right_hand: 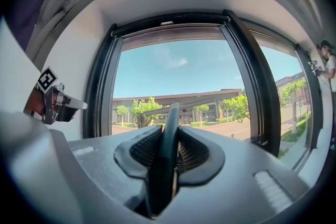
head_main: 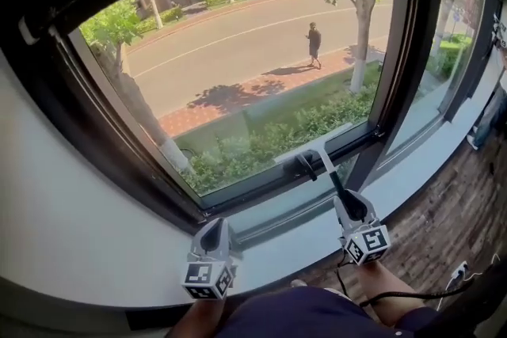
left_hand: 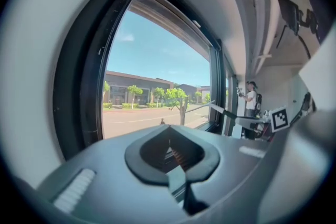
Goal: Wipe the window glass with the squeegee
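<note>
The window glass point(head_main: 253, 67) sits in a black frame and looks onto a street and trees. My right gripper point(head_main: 346, 202) is shut on the dark handle of the squeegee point(head_main: 317, 161), whose head rests at the lower right of the pane, close to the bottom frame. In the right gripper view the handle point(right_hand: 167, 165) runs up between the ribbed pads of the right gripper point(right_hand: 169, 147), with the blade crossing in front of the glass. My left gripper point(head_main: 211, 233) hovers over the sill, left of the squeegee. It is shut with nothing in it point(left_hand: 170, 152).
A white sill point(head_main: 95, 249) runs below the window. A black mullion point(head_main: 404, 67) divides this pane from a second pane point(head_main: 444, 75) on the right. Wooden floor point(head_main: 451, 225) and a cable lie at the lower right. Another person point(left_hand: 251, 105) stands further along the windows.
</note>
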`<state>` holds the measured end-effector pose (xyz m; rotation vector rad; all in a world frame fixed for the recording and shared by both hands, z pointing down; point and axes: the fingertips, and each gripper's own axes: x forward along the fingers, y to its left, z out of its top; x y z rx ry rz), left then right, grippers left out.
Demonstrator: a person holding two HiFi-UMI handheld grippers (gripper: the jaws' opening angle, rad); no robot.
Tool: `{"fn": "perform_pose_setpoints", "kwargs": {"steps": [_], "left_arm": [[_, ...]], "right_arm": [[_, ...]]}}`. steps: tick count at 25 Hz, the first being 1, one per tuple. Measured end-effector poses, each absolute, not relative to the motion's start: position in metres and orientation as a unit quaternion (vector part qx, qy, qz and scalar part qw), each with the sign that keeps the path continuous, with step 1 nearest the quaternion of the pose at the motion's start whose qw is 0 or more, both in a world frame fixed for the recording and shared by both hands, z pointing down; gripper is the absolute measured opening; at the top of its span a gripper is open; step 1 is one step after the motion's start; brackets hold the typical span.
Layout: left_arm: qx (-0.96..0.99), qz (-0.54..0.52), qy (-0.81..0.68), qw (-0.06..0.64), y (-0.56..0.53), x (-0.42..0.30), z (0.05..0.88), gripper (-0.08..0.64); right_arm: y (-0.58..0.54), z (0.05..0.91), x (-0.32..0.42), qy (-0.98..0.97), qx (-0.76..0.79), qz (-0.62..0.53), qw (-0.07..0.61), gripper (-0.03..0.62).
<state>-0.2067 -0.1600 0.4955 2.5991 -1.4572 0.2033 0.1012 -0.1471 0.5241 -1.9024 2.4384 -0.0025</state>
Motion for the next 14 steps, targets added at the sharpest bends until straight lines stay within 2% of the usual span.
{"fn": "perform_pose_setpoints", "kwargs": {"steps": [6, 14], "left_arm": [[0.86, 0.064, -0.501, 0.076, -0.169, -0.212, 0.503, -0.009], [0.86, 0.117, -0.482, 0.117, -0.166, -0.182, 0.563, -0.009]], "right_arm": [[-0.16, 0.533, 0.109, 0.789, -0.613, -0.011, 0.027, 0.101], [-0.179, 0.544, 0.111, 0.799, -0.6, -0.027, 0.027, 0.101]]}}
